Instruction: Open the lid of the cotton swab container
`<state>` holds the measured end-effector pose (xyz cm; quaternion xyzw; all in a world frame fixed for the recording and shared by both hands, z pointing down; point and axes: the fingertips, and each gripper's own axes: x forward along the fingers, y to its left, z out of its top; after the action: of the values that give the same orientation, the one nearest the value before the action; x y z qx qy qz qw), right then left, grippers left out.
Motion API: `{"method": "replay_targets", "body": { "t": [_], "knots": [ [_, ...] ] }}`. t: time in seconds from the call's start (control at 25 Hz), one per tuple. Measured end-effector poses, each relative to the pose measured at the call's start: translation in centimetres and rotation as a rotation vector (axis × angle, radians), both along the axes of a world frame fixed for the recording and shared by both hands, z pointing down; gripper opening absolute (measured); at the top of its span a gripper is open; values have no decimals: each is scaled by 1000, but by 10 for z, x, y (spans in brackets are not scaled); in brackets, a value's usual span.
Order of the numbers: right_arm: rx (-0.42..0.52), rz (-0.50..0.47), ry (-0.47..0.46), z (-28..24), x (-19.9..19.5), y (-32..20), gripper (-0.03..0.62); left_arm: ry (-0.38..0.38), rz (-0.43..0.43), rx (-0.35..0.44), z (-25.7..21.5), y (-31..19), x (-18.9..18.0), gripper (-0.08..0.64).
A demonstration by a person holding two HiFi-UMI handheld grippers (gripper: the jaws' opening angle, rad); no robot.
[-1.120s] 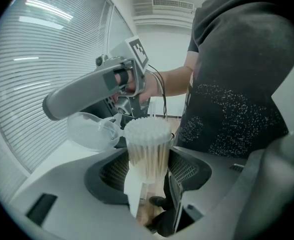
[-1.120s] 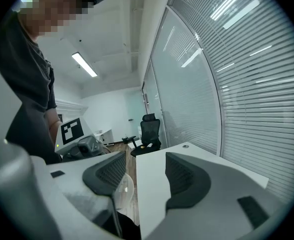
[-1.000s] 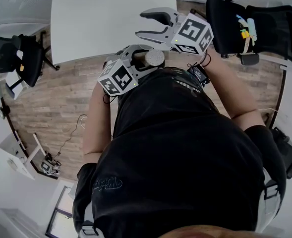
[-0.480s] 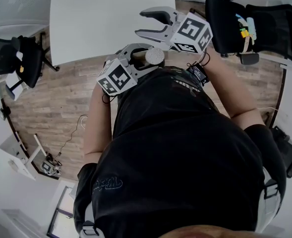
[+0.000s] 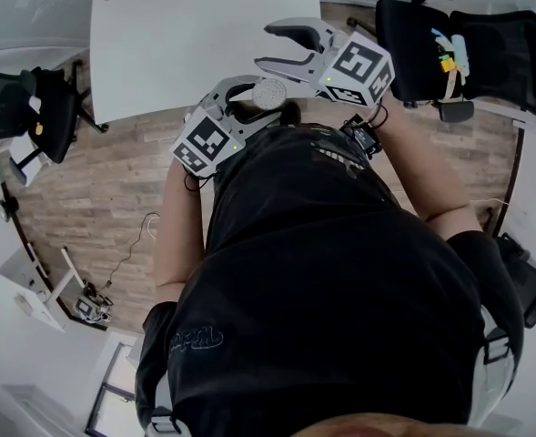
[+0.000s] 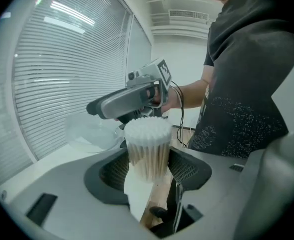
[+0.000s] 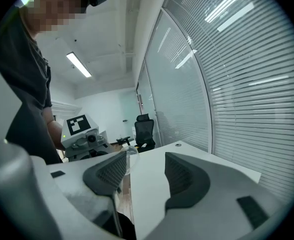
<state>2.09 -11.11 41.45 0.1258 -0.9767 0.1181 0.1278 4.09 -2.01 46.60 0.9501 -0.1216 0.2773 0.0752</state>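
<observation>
While left tool clamps cotton swab container between its jaws, right tool hovers just beyond, jaws apart.

- Soft daylight is coming through the slatted blinds, lighting both gripper views evenly.
- A ceiling strip light is glowing; long streaks are glaring off the glass wall.
- The cotton swab container is showing sharp and bright.
- The white table is nearly washing out; the dark shirt is swallowing detail.
- Wide-angle lenses are bending straight lines, black corners ringing the gripper views.
</observation>
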Motion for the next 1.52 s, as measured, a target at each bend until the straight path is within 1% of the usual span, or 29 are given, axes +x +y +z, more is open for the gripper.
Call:
{"method": "replay_targets", "body": {
  "t": [0.16, 0.36, 0.56, 0.68, 0.96, 1.12, 1.52],
  "knots": [
    [-10, 34, 1, 7, 9, -2, 239, -22, -71, 16, 3, -14, -5, 256],
    [-16, 75, 13, 20, 13, 1, 188, -46, -145, 35, 9, -27, -15, 256],
    [-21, 84, 34, 34, 15, 8, 138, -44, -227, 42, 14, -35, -23, 256],
    [-22, 86, 45, 40, 17, 13, 112, -50, -279, 62, 17, -40, -29, 256],
    [-18, 113, 66, 52, 23, 21, 38, -46, -363, 78, 17, -46, -40, 256],
    [-21, 119, 68, 54, 23, 23, 25, -42, -390, 75, 18, -48, -44, 256],
    [-16, 95, 96, 58, 19, 27, 23, -26, -417, 59, 20, -53, -48, 256]
  ]
}}
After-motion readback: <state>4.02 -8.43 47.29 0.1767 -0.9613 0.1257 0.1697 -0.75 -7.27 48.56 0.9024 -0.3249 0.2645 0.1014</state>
